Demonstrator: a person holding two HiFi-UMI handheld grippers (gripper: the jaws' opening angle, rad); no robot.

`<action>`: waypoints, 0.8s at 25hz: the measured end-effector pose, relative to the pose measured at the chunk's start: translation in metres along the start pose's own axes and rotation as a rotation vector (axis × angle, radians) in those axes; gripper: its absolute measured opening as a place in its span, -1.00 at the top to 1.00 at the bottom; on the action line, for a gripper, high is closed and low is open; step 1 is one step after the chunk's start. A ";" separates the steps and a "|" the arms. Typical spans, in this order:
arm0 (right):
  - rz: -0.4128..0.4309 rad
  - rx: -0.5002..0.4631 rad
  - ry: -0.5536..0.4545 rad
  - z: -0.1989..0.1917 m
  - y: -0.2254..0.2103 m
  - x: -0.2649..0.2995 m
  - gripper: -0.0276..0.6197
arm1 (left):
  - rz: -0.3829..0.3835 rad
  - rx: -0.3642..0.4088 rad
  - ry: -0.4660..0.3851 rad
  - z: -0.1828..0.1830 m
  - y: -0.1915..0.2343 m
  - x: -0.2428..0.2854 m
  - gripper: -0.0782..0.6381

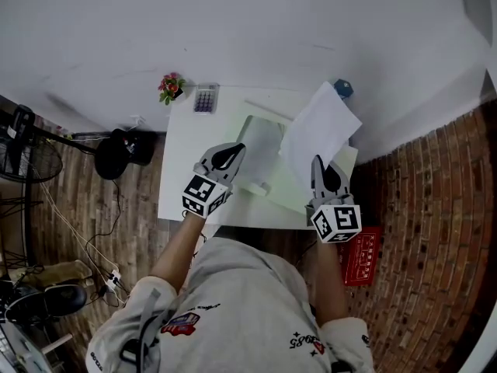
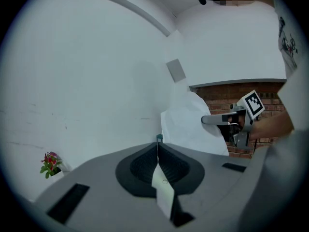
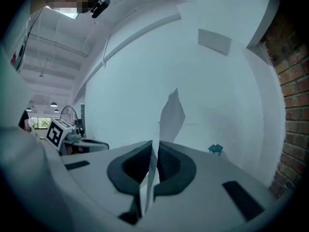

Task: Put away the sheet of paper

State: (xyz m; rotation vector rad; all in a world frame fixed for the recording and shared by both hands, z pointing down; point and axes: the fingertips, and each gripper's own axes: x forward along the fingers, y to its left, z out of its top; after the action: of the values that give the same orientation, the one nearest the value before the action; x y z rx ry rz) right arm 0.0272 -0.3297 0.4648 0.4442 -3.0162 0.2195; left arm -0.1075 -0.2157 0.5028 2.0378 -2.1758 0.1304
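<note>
1. While I stand over the white table (image 1: 182,162), my right gripper (image 1: 317,162) has its jaws pressed flat together on the near corner of the sheet of paper (image 1: 318,130).
2. That sheet is thin, matt white and rectangular. It rises off the table and leans to the far right, with a gentle curl through its middle.
3. Seen from the right gripper view, the sheet (image 3: 173,115) runs almost edge-on out of the ribbed black pads of the right gripper (image 3: 154,149), a narrow pale sliver that widens into a grey, pointed shape against the wall.
4. My left gripper (image 1: 235,150) is also closed. In its own view the jaws (image 2: 157,151) pinch a white flap (image 2: 163,190), thin and smooth, which hangs down toward the camera.
5. From the head view, those left tips sit at the left edge of a pale folder (image 1: 262,150), a greyish, slightly glossy rectangle lying on a light green mat (image 1: 291,189).
6. In the left gripper view, the sheet (image 2: 188,124) stands to the right, held by the right gripper (image 2: 205,120).
7. Along the far edge of the table sit a small potted flower (image 1: 171,88) with red blooms, a flat grey calculator (image 1: 205,98) just right of it, and a small blue object (image 1: 343,88) near the top of the sheet.
8. Around the table lies a rough red-brown brick floor (image 1: 419,208), with a red box (image 1: 361,255) at my right side.
</note>
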 end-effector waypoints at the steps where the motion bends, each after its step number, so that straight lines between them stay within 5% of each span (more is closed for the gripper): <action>1: 0.006 0.006 0.003 -0.002 0.002 0.002 0.92 | 0.003 0.001 0.001 0.000 0.002 -0.001 0.72; 20: 0.084 0.129 0.123 -0.057 0.041 0.062 0.92 | 0.076 -0.020 -0.002 -0.006 0.063 -0.035 0.72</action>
State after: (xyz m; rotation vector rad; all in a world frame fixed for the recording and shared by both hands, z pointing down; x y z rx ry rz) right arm -0.0401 -0.2999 0.5219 0.3022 -2.9130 0.4334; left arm -0.1683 -0.1760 0.5050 1.9464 -2.2475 0.1155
